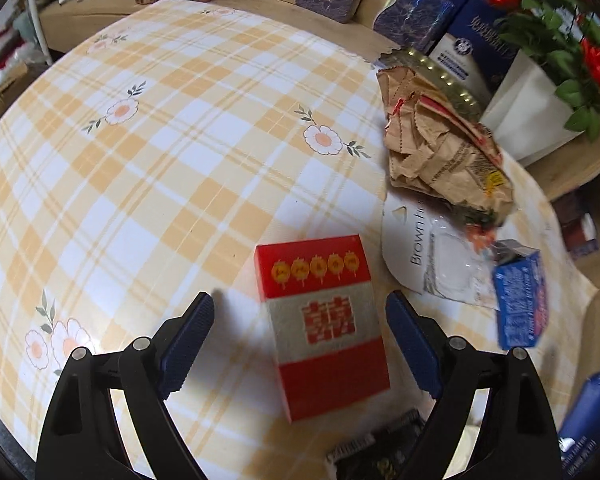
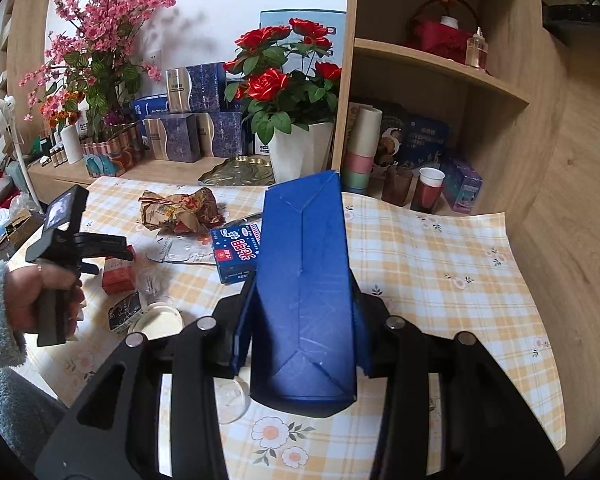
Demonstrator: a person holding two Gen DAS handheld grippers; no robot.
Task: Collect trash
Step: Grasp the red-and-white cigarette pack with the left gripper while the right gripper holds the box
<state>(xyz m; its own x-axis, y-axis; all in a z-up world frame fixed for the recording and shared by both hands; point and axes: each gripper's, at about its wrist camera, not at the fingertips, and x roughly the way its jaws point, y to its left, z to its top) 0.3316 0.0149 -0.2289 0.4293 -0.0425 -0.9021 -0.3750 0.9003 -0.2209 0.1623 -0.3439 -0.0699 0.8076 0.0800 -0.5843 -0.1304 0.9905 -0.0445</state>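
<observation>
Packet [image 1: 324,324], red and silver, lies flat on the checked tablecloth [image 1: 148,168] in the left wrist view, directly between the 2 spread pads of the left gripper [image 1: 300,340]. The jaws stand wide and are not touching it; clear cloth shows on both sides. Long axis runs away from the camera, tilted slightly left at the far end, with the lantern-printed end farthest. Judged a thin card box: light, fairly stiff, crushable if squeezed hard. Best hold is across the 2 long side faces, near mid-length. Beyond it to the right lie a crumpled brown paper bag [image 1: 448,148], soft and springy, a clear plastic wrapper [image 1: 456,268] and a small blue carton [image 1: 520,300].

Right wrist view: the right gripper [image 2: 300,320] is clamped on a blue paper bag [image 2: 304,280], 1 pad pressed against each side. The bag stands with its folded base toward the camera and its length running away toward the shelf. Judged light, thin-walled and easily creased. At left, a person's hand [image 2: 40,300] in a fuzzy sleeve holds the left gripper over the red packet, beside the paper bag and blue carton.
</observation>
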